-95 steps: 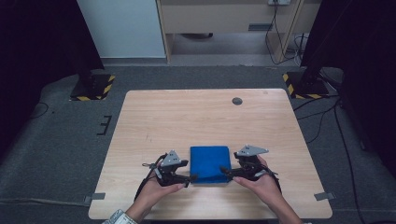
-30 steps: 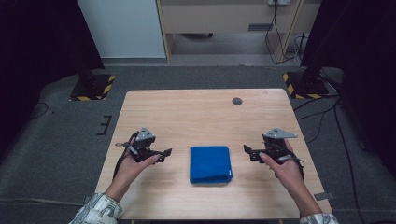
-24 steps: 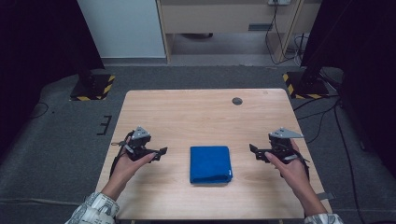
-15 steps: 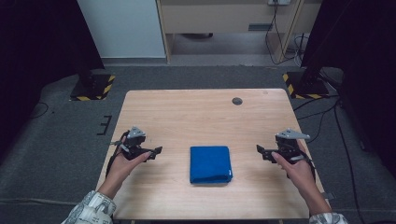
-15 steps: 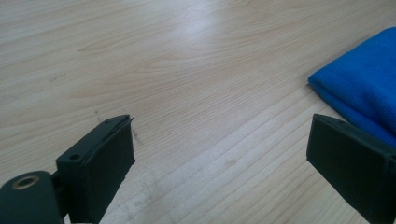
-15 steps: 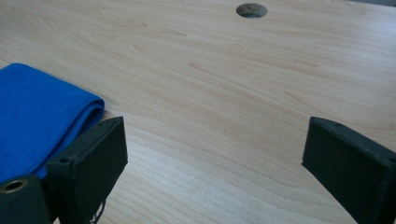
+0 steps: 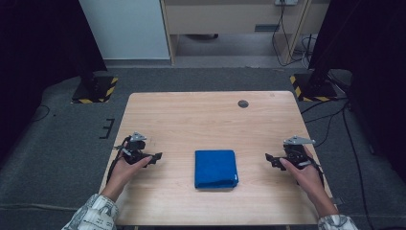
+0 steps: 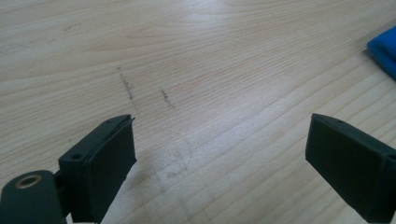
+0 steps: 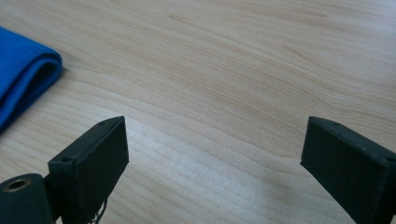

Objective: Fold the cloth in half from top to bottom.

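Pale grained wooden table (image 7: 210,115) bears a folded, ribbed blue cloth (image 7: 215,168) between gaping, empty left gripper (image 7: 154,157) and right gripper (image 7: 269,158).

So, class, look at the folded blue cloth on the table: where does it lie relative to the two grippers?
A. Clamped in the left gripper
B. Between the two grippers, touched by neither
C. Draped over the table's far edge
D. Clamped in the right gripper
B: the folded blue cloth lies flat between the left gripper and the right gripper, both open and apart from it.
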The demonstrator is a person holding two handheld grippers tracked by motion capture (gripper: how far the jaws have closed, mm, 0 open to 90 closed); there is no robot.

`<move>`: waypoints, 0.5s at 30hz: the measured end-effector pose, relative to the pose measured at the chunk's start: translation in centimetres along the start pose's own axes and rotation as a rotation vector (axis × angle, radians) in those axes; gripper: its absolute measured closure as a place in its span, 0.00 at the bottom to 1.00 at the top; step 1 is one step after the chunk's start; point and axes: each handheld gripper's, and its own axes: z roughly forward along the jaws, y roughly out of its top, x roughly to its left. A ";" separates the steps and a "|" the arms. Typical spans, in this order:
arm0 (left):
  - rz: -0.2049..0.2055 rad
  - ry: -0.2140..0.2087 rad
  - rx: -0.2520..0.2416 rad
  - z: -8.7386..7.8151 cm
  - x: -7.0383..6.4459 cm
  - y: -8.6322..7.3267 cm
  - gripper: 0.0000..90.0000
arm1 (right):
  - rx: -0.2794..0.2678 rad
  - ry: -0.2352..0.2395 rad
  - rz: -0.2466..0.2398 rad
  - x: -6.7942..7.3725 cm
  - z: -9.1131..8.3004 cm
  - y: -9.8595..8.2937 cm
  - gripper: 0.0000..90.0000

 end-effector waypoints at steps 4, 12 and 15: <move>-0.019 0.019 -0.005 0.6 0.6 0.0 0.09 | 0.019 -0.008 0.009 -0.9 1.2 0.3 0.09; -0.061 0.061 -0.011 2.5 1.4 0.3 0.09 | 0.052 -0.080 0.063 -2.8 3.1 0.9 0.09; -0.065 0.080 -0.025 2.8 1.5 0.4 0.09 | 0.062 -0.117 0.055 -2.8 3.8 0.7 0.08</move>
